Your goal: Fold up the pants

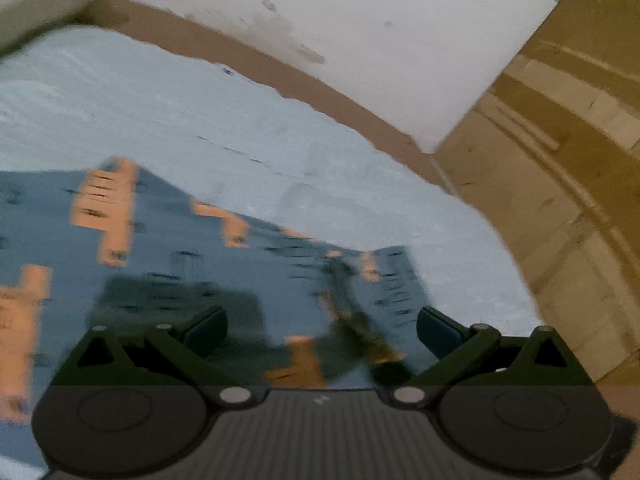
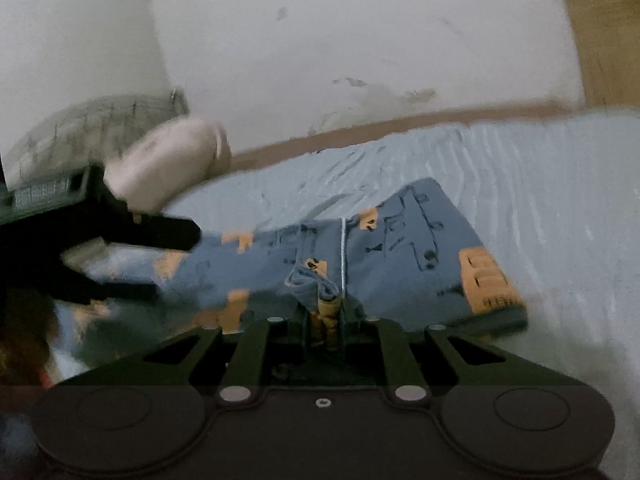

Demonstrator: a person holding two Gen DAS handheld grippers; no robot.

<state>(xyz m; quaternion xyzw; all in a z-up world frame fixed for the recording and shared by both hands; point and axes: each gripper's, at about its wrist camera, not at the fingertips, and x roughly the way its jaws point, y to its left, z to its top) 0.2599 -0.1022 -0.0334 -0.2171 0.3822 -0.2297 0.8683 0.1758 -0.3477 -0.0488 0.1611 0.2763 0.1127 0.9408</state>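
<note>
Blue cotton pants w/ orange blocks + black line print [image 2: 360,248] lie on the pale blue ribbed bedsheet [image 2: 540,184], roughly mid-sheet, spread across it.

Right gripper [image 2: 324,320]: fingers nearly together, pinching a bunched fold of the pants' near edge; cloth sits gathered between the pads, a white drawstring running up from the pinch.

Left gripper [image 1: 322,328]: fingers wide apart, nothing clamped; pants fabric lies below and between them, contact can't be told (blurred). From the right wrist view the left gripper sits at the pants' left end, black fingers spread over the cloth.

Beyond the pants, at the sheet's far left: a cream rounded pillow [image 2: 168,160] and a grey checked cushion [image 2: 100,124], against the white scuffed wall [image 2: 360,40]. No containers seen.
</note>
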